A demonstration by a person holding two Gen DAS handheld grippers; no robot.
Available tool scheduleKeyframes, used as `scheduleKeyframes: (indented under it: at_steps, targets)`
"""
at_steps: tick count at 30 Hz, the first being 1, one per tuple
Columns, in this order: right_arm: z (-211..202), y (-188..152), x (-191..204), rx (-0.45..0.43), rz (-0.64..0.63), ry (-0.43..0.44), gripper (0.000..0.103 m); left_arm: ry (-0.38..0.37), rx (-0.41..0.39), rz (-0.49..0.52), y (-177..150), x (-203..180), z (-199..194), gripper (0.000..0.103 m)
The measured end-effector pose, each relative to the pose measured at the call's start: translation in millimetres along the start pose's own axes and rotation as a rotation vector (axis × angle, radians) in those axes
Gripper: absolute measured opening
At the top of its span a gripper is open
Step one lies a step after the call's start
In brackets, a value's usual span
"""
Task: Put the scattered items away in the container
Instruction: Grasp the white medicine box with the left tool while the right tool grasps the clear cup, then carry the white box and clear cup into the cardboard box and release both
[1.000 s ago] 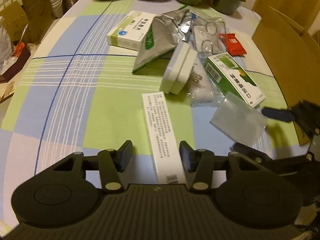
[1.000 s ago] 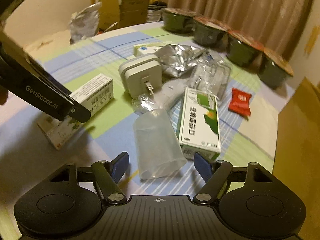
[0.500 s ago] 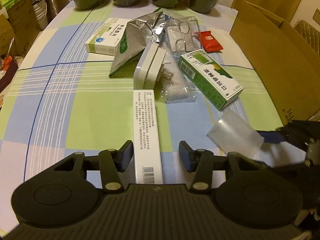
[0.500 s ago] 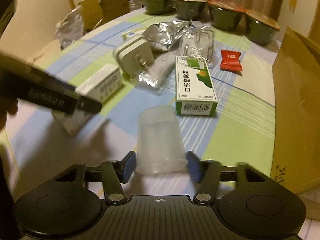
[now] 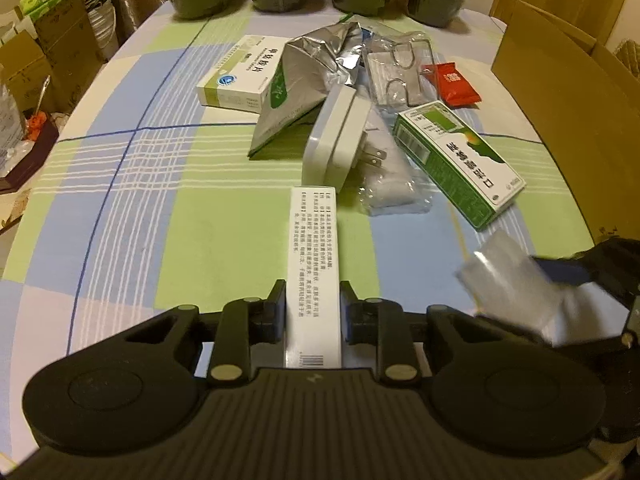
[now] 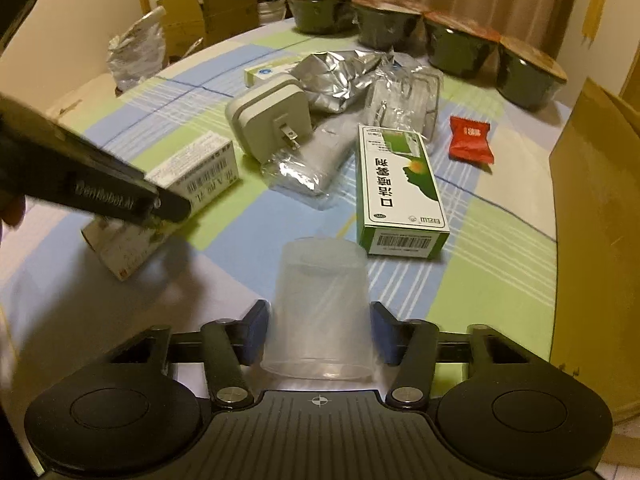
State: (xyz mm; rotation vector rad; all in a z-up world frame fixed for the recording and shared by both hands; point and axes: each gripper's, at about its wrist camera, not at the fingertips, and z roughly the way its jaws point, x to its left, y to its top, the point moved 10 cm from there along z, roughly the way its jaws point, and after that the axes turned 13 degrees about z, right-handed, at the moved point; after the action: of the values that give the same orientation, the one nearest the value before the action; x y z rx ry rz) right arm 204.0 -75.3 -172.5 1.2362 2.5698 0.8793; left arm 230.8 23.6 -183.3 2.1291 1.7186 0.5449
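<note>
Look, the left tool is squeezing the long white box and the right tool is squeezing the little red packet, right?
Not quite. The left tool does squeeze the long white box, but the right tool has the clear plastic cup between its fingers, not the red packet. The right wrist view shows that packet lying alone on the tablecloth, far ahead.

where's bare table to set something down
Bare cloth lies left of the long white box held by the left gripper, and between the green box and cardboard box. Crowded around the white charger.
</note>
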Motion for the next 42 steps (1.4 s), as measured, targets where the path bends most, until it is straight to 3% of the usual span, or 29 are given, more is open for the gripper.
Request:
scheduleKeyframes:
  at_steps: [11,23,33,42]
  targets:
    - [-51,-5,-5,-0.046,0.111,-0.028,0.055,-0.043,-0.045,0.008,-1,-25,-35,0.021]
    - [-146,5,-35,-0.183,0.188,-0.110,0.055,-0.047,-0.126,0.052,14,-57,-96,0.021]
    - [-214,24,-100,-0.303,0.280,-0.203,0.055,-0.152,-0.228,0.156,72,-134,-127,0.021]
    - [-243,43,-168,-0.374,0.340,-0.275,0.055,-0.247,-0.311,0.251,137,-211,-137,0.021]
